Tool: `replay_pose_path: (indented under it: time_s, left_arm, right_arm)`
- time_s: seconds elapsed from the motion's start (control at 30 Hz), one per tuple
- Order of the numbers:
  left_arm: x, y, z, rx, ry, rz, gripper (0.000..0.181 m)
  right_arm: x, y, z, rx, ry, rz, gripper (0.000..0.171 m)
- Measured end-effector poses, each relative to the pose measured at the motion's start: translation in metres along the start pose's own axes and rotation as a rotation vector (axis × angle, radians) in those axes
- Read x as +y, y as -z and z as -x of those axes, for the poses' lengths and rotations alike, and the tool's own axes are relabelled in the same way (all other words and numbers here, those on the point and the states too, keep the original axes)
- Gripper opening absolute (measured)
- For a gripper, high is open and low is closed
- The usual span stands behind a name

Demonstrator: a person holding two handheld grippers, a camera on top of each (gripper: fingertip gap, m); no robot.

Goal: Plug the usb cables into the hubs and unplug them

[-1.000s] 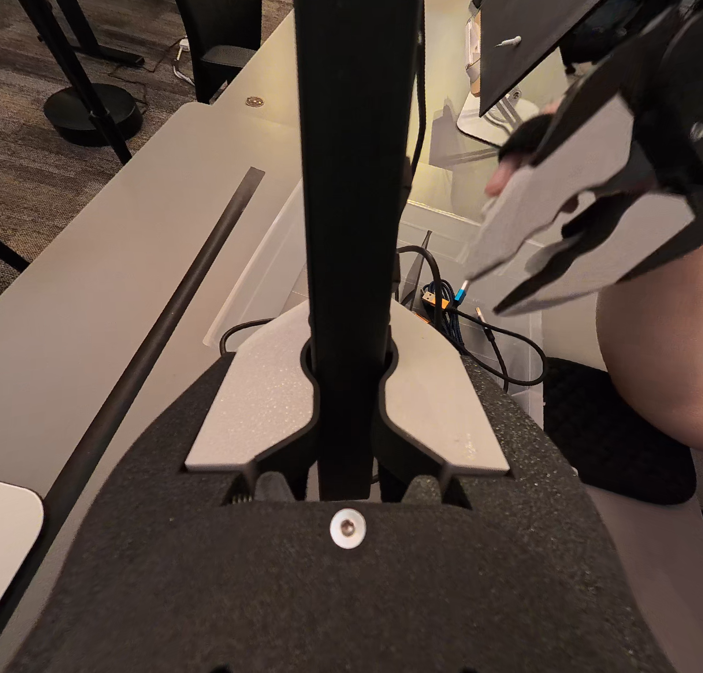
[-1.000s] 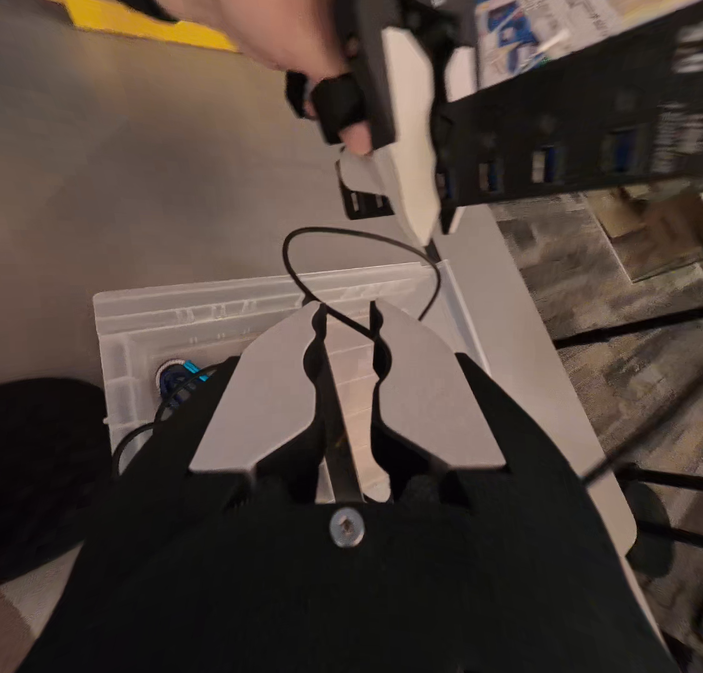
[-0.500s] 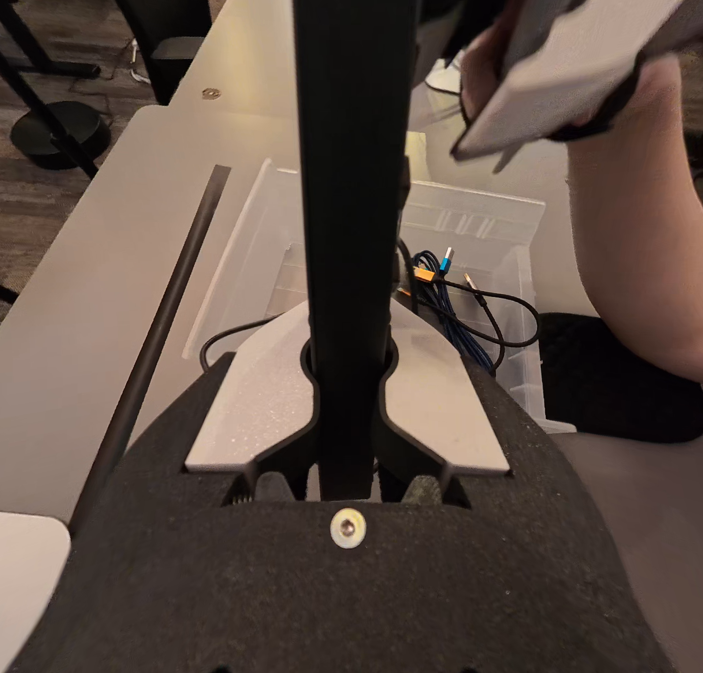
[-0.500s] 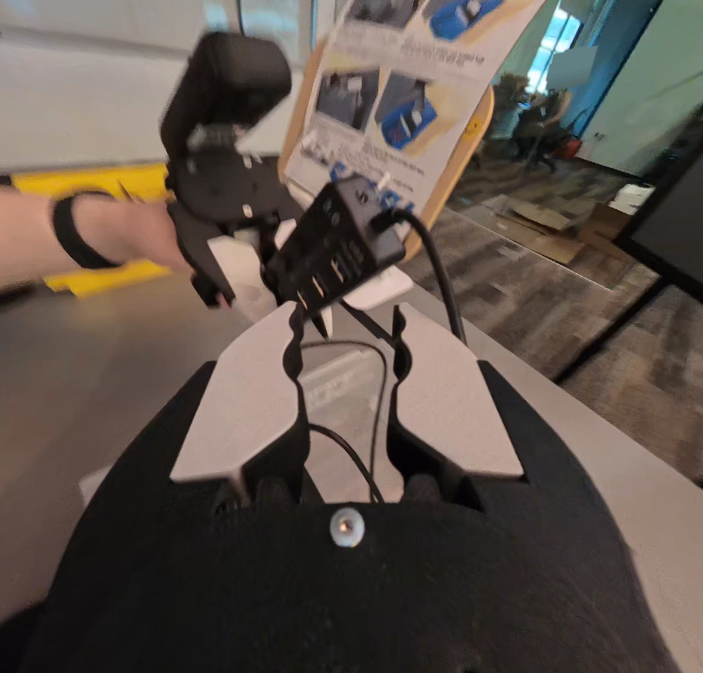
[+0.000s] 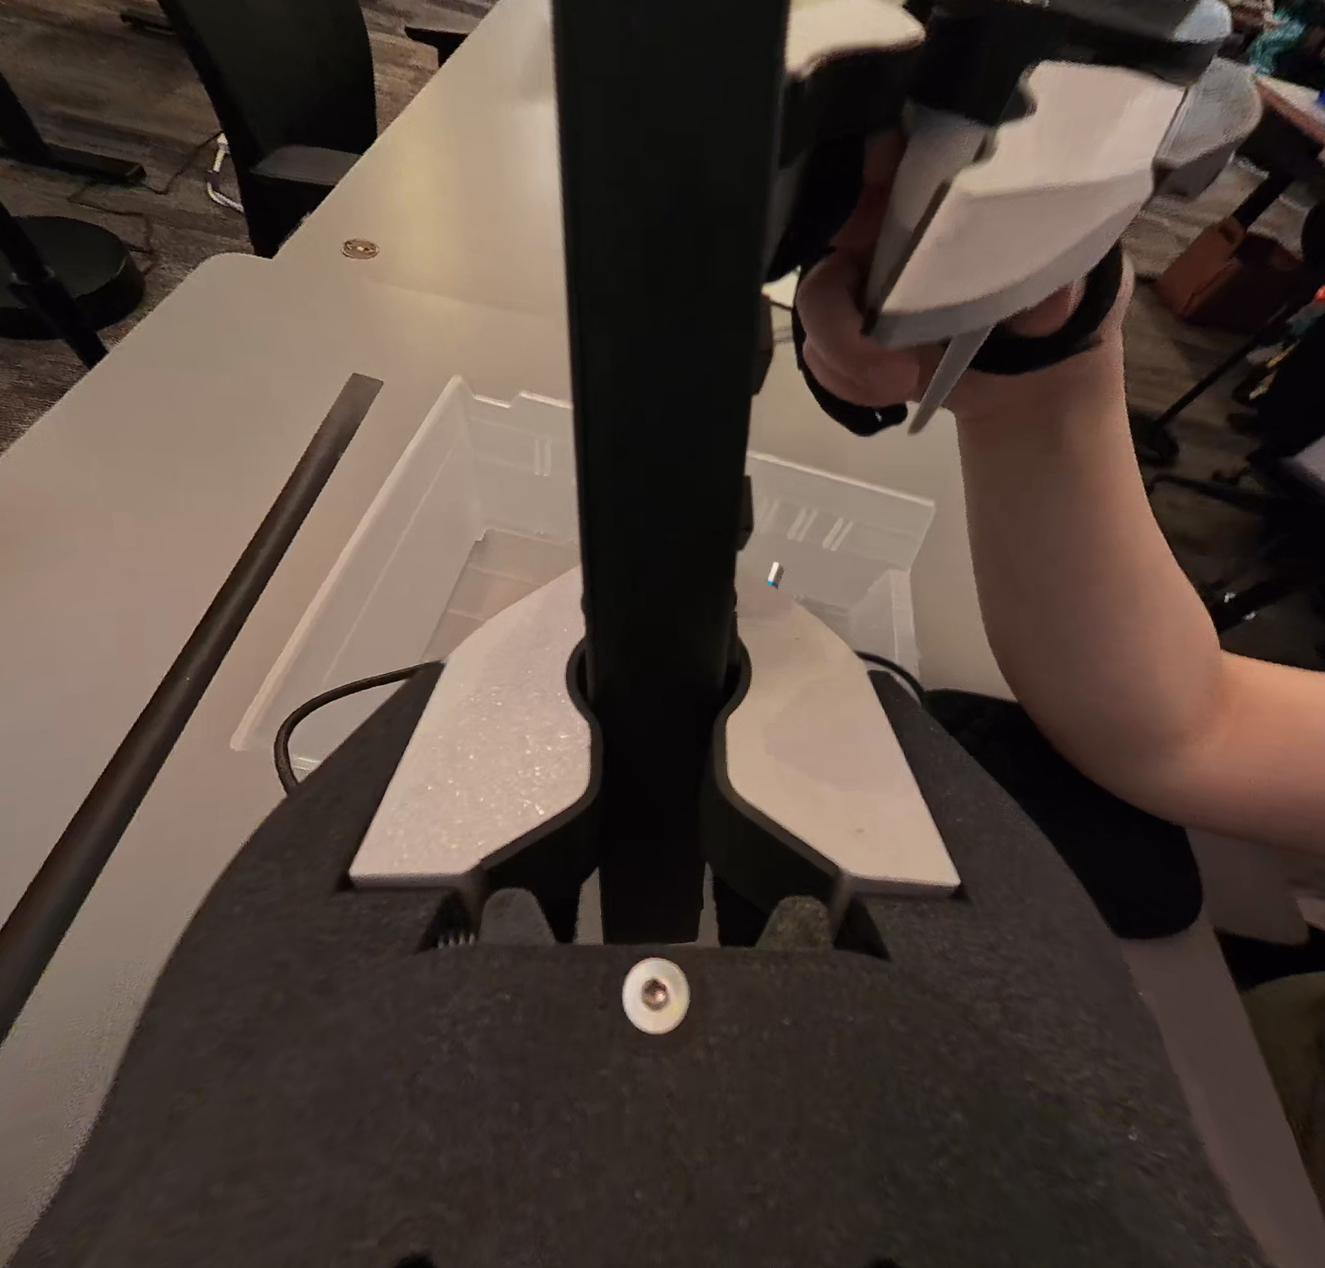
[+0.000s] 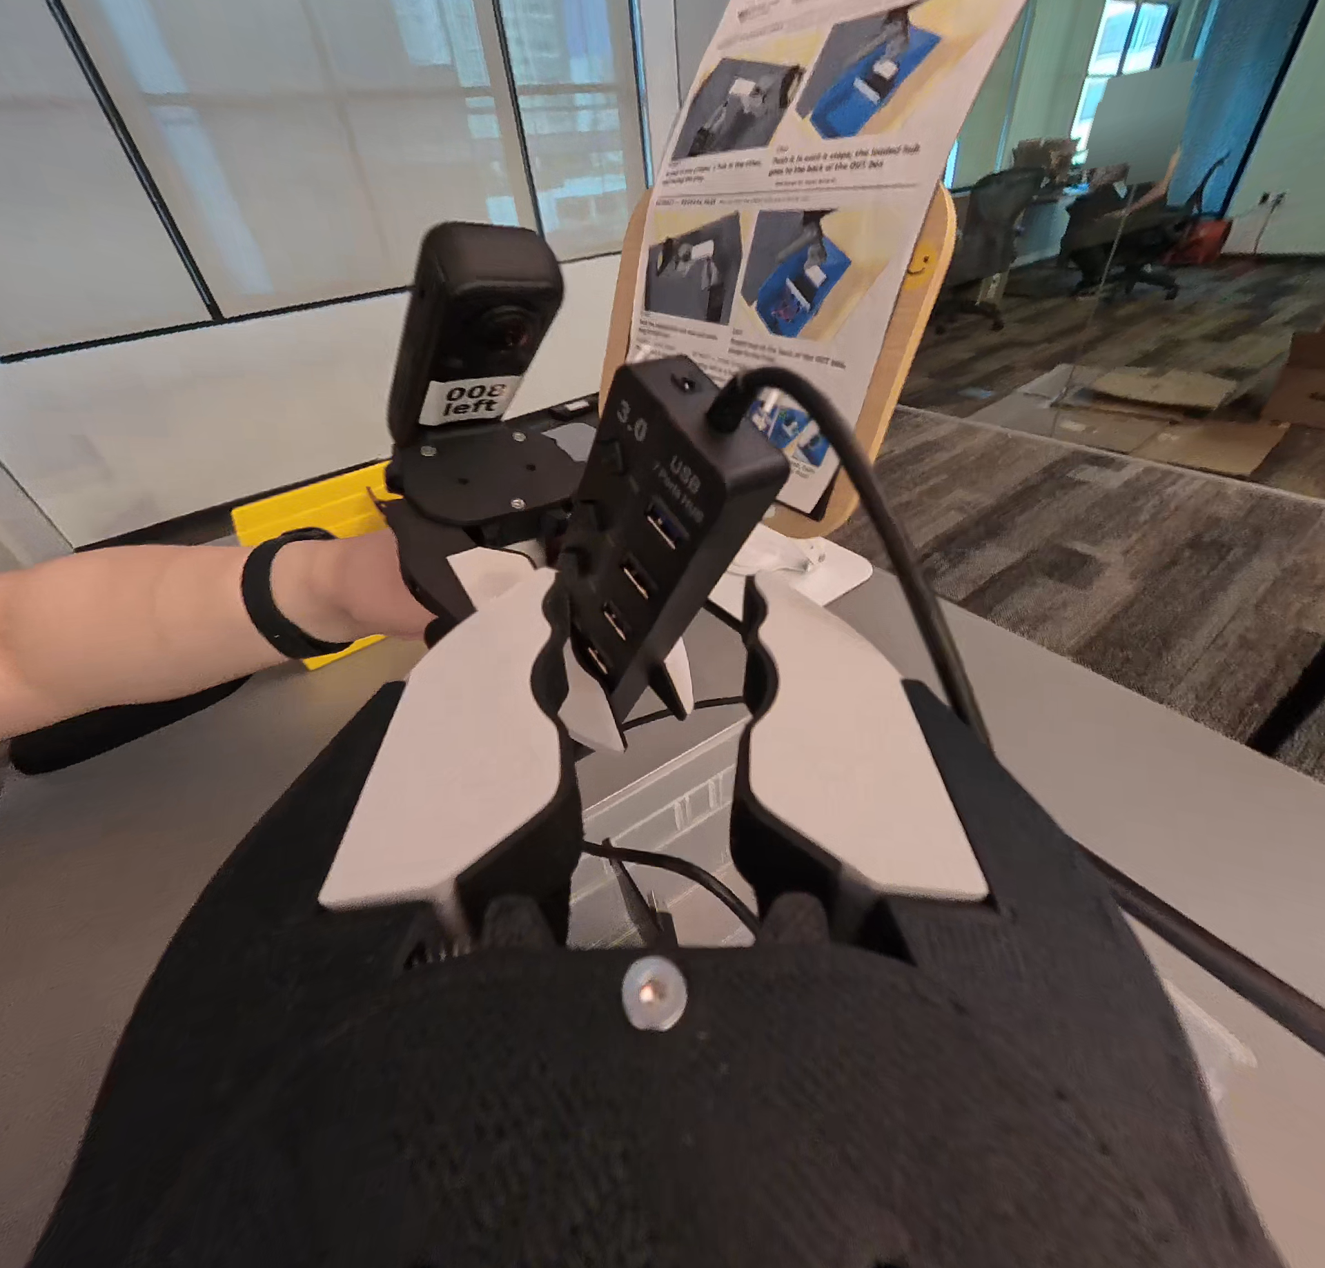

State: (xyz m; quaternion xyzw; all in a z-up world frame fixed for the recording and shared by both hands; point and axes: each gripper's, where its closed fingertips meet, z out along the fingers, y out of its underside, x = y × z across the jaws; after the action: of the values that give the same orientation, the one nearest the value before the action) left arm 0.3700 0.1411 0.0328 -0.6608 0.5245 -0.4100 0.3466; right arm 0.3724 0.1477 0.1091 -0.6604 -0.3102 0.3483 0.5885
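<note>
**Operator:** Left wrist view: my left gripper (image 5: 659, 667) is clamped on the black USB hub (image 5: 667, 302), which stands up between its fingers, above the clear plastic bin (image 5: 401, 581) on the grey table (image 5: 179, 445).

**Second:** And the right one?

**Operator:** My right gripper (image 6: 656, 667) has its fingers spread with nothing between them, facing the hub's row of ports. I see a black cable (image 6: 882, 538) plugged into the hub's top end.

**Second:** Other cables?

**Operator:** I see one blue-tipped plug (image 5: 773, 575) in the bin beside the hub, and a black cable loop (image 5: 323, 710) over the bin's near edge. An instruction sheet on a stand (image 6: 810, 180) rises behind the hub.
</note>
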Motion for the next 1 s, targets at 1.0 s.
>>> replay_pose_path:
  time_s: [1.0]
  left_arm:
    - [0.034,0.114,-0.041,-0.068,-0.043,-0.23,0.037]
  right_arm:
    - [0.133,-0.019,-0.077,0.292,0.189,0.881,0.03]
